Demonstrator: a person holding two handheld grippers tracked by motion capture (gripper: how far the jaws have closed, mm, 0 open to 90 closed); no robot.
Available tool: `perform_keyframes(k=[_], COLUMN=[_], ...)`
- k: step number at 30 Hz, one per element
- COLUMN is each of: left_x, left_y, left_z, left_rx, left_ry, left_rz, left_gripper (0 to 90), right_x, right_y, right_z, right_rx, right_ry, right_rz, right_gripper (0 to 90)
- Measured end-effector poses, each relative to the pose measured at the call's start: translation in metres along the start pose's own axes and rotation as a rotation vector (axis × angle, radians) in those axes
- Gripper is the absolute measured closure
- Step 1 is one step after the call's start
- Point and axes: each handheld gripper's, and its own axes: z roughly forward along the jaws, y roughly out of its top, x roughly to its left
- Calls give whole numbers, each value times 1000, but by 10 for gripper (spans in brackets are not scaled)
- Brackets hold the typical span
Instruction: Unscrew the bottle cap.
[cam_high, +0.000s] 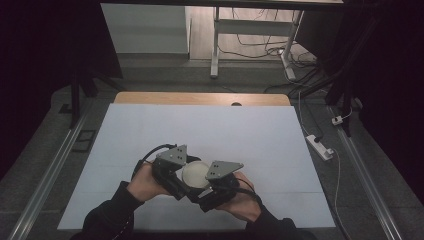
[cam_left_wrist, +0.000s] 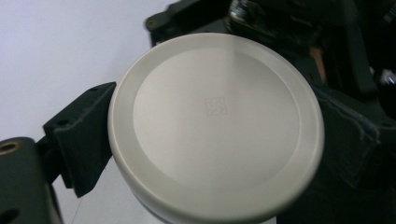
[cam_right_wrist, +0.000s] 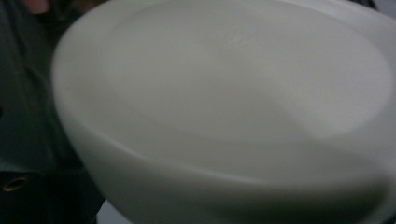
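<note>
A round white container with a flat lid (cam_high: 195, 173) is held just above the pale table sheet (cam_high: 200, 130), between my two grippers. My left gripper (cam_high: 176, 172) is at its left side; in the left gripper view the lid (cam_left_wrist: 215, 126) is seen from above, with a black finger (cam_left_wrist: 81, 140) pressed against its left side and the other jaw dark at its right. My right gripper (cam_high: 216, 184) is tight against the container's right side. In the right gripper view the container (cam_right_wrist: 233, 107) is very close and blurred, and its jaws cannot be made out.
The sheet-covered table has a wooden far edge (cam_high: 200, 98). Metal rails (cam_high: 55, 165) run along both sides on the floor. A power strip (cam_high: 320, 146) and cables lie to the right. A desk frame (cam_high: 216, 45) stands beyond the table.
</note>
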Motion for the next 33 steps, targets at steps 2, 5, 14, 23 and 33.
perform_keyframes(k=[2,5,14,23,33], left_x=[-2,-4,-9,-8,-11], left_y=[2,4,9,6,1], left_z=[2,3,-10,-22,-27], left_rx=[4,0,-28,-43,-59], left_ry=[40,73,132,150,153], left_rz=[-18,-31,-24,-30,-44], left_gripper=[84,84,84,84,84], right_x=[-2,-4,-6,-10,-19], right_y=[0,0,-1,-3,-4], right_z=[0,-1,-1,-3,-8], right_rx=[3,1,-5,-10,-19], right_ry=[-26,-42,-35,-46,-76], right_rz=[13,32,46,55,63], right_gripper=[62,62,61,61,61])
